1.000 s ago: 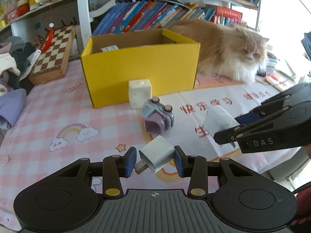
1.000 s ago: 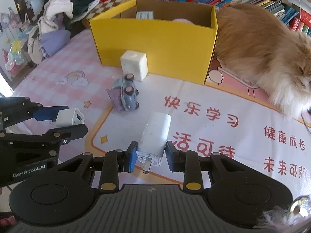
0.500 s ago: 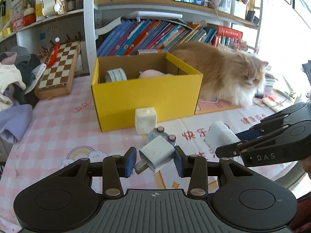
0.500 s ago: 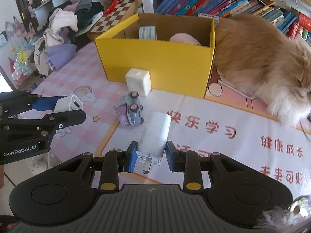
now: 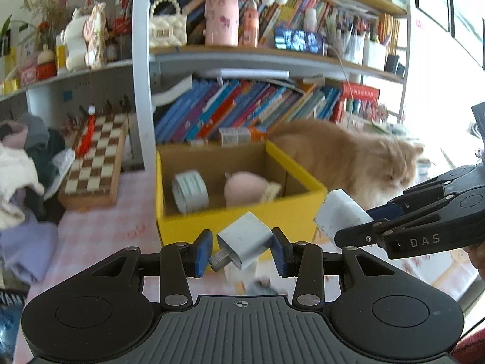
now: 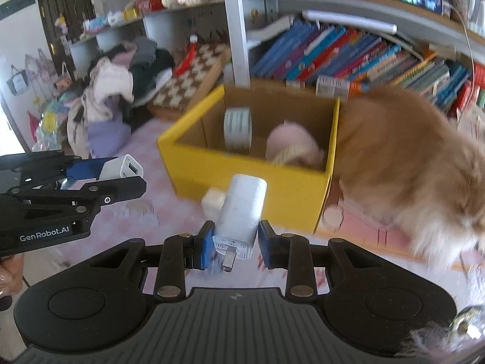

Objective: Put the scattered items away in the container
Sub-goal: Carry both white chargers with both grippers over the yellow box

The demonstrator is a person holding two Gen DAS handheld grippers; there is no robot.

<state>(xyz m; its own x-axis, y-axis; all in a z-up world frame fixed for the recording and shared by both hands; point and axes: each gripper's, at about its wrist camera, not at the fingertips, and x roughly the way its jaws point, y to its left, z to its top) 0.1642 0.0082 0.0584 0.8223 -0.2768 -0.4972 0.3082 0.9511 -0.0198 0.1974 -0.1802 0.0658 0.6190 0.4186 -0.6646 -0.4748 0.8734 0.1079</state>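
My left gripper is shut on a small white plug charger, held above the table in front of the yellow box. My right gripper is shut on a taller white charger, also lifted, just short of the yellow box. Each gripper shows in the other's view: the right one with its charger, the left one with its charger. Inside the box lie a tape roll and a pink soft toy. A white cube sits by the box front.
An orange long-haired cat lies right beside the box. A chessboard and a pile of clothes are at the left. A bookshelf stands behind. A toy car peeks below the left charger.
Both grippers have risen with their chargers and tilted up, so the box interior and the shelves now fill the views. The table and toy car dropped low in view.
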